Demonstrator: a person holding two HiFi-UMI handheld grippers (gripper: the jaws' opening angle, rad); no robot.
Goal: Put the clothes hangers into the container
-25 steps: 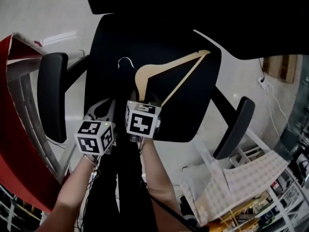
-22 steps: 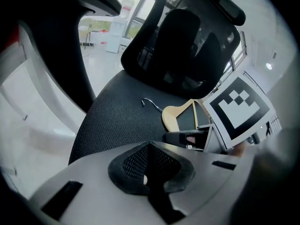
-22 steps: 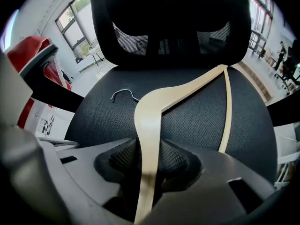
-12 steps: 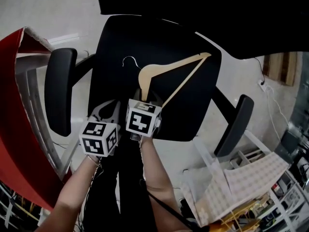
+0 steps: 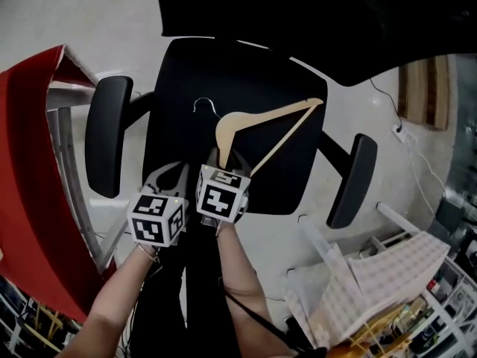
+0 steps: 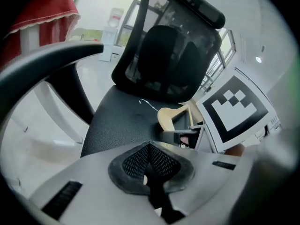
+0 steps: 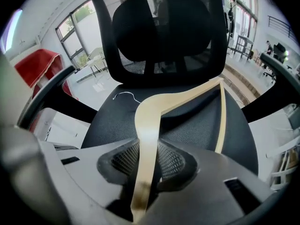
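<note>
A pale wooden hanger with a thin metal hook lies on the black mesh seat of an office chair. My right gripper reaches onto the seat's near edge. Its jaws are closing, and the pads press on the hanger's near arm, which runs between them at my right gripper. My left gripper hovers just left of it, its pads together with nothing between them. From the left gripper view the hanger's bend shows beside the right gripper's marker cube.
The chair's black armrests flank the seat and its backrest rises behind. A red cloth over a metal frame stands at the left. A white wire rack with a patterned sheet sits at the lower right.
The right jaws have come in on the hanger's near arm. Both grippers have moved slightly forward over the seat edge. The hanger still lies on the seat.
</note>
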